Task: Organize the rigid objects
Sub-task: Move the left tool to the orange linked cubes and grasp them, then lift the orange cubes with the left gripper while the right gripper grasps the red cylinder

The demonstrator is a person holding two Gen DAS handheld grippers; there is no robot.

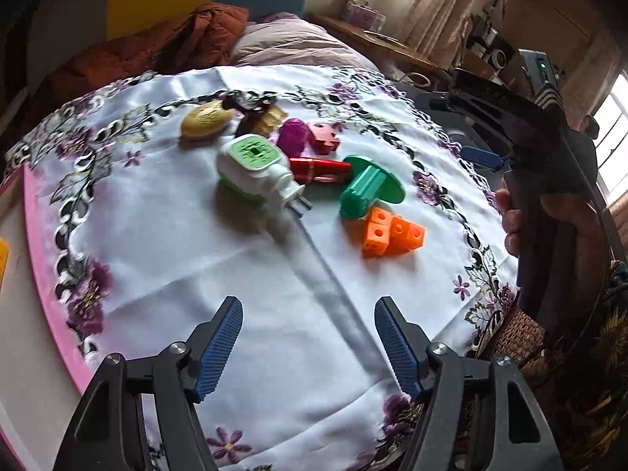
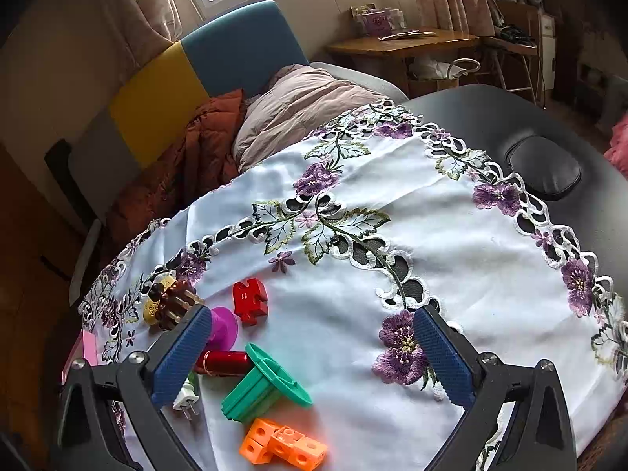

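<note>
Rigid objects lie clustered on a white embroidered tablecloth [image 1: 196, 259]: a white-and-green plug-in device [image 1: 253, 167], a red tube [image 1: 320, 169], a green spool [image 1: 369, 186], orange linked cubes [image 1: 392, 235], a red puzzle piece [image 1: 324, 139], a magenta spool [image 1: 292, 137], a brown toothed piece [image 1: 261, 117] and a tan oval piece [image 1: 206, 119]. My left gripper [image 1: 308, 310] is open and empty, short of the cluster. My right gripper [image 2: 312, 324] is open and empty, above the cloth to the right of the cluster; its body [image 1: 549, 133] shows in the left wrist view. The green spool [image 2: 267, 384], the cubes [image 2: 282, 447] and the puzzle piece [image 2: 249, 300] also show in the right wrist view.
A pink-edged white tray [image 1: 39, 243] sits at the cloth's left edge. The cloth covers a black padded table [image 2: 510, 117]. Behind are a bed with brown and pink quilts [image 2: 274, 117] and a wooden desk [image 2: 404, 43]. A woven basket [image 1: 514, 333] stands at the right.
</note>
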